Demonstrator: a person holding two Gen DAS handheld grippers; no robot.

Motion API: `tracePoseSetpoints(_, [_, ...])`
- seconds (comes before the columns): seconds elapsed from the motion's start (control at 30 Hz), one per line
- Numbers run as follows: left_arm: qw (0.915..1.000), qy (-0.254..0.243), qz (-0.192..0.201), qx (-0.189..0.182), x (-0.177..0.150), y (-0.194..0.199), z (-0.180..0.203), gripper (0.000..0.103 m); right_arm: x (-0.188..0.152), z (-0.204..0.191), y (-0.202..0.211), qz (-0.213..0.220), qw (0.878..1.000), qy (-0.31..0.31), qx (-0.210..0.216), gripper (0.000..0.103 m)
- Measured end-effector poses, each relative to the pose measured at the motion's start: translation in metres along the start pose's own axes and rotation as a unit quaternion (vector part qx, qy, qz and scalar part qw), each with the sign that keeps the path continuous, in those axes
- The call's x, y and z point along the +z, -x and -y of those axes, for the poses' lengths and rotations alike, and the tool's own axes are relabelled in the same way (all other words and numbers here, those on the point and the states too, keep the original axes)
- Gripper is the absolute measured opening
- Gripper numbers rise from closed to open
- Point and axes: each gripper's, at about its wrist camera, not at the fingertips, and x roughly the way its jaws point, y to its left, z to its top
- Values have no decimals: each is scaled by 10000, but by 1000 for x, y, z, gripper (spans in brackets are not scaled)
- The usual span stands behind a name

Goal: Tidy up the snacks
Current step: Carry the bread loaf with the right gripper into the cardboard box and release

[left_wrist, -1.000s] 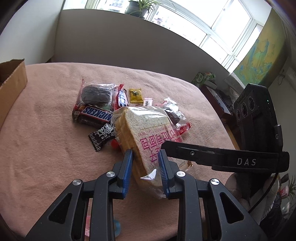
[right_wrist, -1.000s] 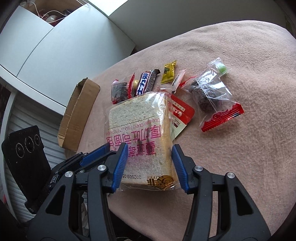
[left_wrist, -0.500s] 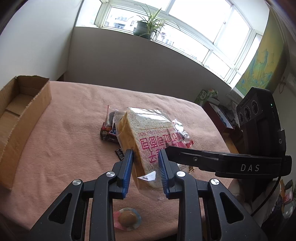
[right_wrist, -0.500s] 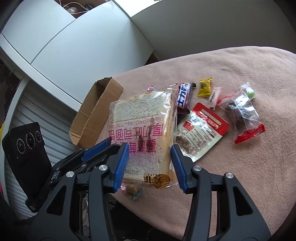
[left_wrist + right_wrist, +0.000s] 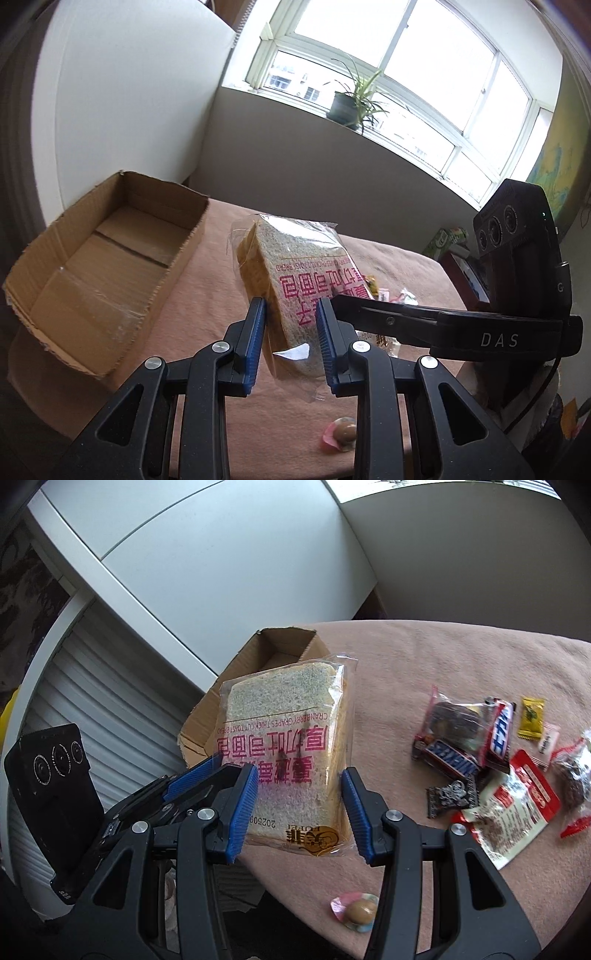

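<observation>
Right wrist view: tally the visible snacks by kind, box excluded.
Bread bag: 1
Snickers bars: 2
Dark cakes in clear wrap: 2
Red-white pouch: 1
Small wrapped sweets: 4
Total: 10

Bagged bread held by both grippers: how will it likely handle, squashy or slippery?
The bread is probably soft and light: sliced loaf, so hard squeezing by the left gripper or right gripper may dent it. Its glossy loose wrapper could slip.

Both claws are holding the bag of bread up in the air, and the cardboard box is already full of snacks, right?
Not quite. Both claws, left and right, do hold the bread bag up, but the cardboard box is empty, as the left wrist view shows.
</observation>
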Motion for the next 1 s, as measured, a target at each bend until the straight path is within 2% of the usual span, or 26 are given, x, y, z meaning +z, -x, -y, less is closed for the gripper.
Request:
tracePoseSetpoints(0.43, [9950,624,399,671,15,20,-74,26,34,-69,-79,-359,9971,568,354,49])
tracePoseSetpoints(0.63, [9919,850,417,852,14,23,-104,26,39,-84,-108,-532,9954,679,421,49])
tracePoseSetpoints(0.87, [9894,955,428,1010,15,24,-121,25,44,-93,-130,-632,9942,753,445,49])
tracePoseSetpoints(0.93, [9882,895,441,1165,17,23,-124,25,46,-97,-133,-670,9936,793,446,49])
tracePoseSetpoints(1.0, [9841,808,484,1504,18,23,-126,25,45,-101,-132,-606,9939,863,330,49])
